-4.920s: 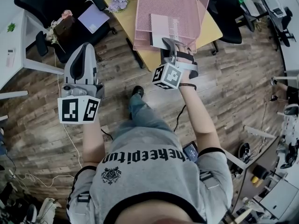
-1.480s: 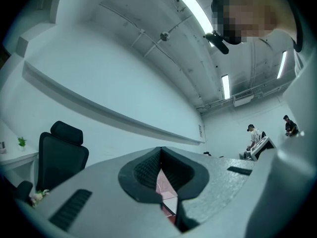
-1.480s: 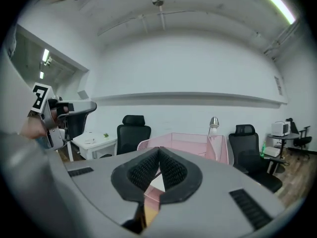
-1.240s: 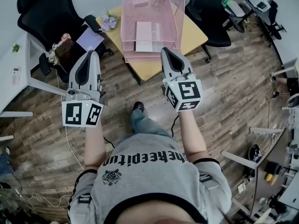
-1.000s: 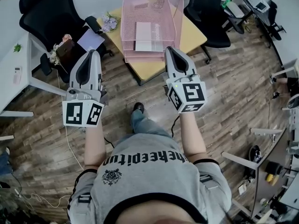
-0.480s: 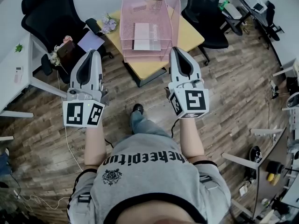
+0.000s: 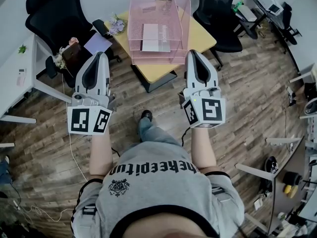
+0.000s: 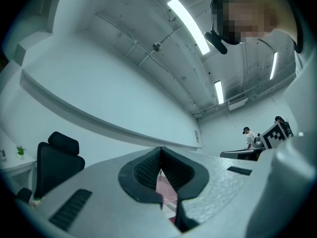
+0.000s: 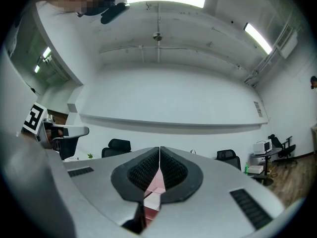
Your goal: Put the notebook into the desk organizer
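Overhead, the pink wire-mesh desk organizer [image 7: 136, 14] stood in the middle of the yellow bench [image 7: 204, 33], its lowest tray close to the bench's near edge. The notebook [image 7: 150, 36], pale with a pinkish cover, lay flat inside the organizer on a lower tray. No writing could be read on it. A small bunch of pale flowers [image 7: 117, 24] sat at the bench's left corner.

Both grippers hung in the air short of the bench, over the wooden floor [image 7: 44, 133], and well apart from the organizer. The left gripper [image 7: 101, 55] had its jaws pressed together with nothing between them, and the right gripper [image 7: 193, 53] was likewise closed and empty. Each carried a cube printed with black-and-white square markers, not letters.

Across the person's grey shirt [image 7: 158, 182], dark print seen upside down seemed to read "thekeepitun", above a small crest. A lilac folder [image 7: 97, 43] rested on a black chair [image 7: 54, 9] left of the bench.
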### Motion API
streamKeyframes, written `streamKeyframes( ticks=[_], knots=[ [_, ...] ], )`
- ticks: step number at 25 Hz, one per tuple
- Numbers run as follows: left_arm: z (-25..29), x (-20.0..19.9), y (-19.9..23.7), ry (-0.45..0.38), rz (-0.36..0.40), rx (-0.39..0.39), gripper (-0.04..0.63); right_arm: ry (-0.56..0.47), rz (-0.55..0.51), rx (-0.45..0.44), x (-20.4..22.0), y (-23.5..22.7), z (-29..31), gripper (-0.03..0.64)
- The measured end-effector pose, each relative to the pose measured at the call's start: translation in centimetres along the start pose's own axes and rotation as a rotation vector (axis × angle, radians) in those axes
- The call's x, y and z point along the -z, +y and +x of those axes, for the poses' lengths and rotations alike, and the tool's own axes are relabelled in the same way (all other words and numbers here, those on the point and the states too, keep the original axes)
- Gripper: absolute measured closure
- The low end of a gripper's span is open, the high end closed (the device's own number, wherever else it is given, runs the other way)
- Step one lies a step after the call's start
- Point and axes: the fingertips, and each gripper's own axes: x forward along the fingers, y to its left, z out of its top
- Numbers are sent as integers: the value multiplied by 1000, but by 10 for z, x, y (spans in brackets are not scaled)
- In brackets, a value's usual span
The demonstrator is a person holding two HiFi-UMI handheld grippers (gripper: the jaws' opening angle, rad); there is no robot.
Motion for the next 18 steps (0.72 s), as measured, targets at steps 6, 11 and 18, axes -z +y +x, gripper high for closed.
streamKeyframes(
  ticks=[6,11,18],
  knots=[
    [-6,-3,-5,-5,5,4,592,-11,3,-8,-4,5,-8,614],
    [-9,-4,-10,-4,5,7,592,-13,7,-5,-6,3,-13,614],
    [-13,-7,-8,-7,5,0,592,-22,10,-8,-10,7,-15,614]
  ],
)
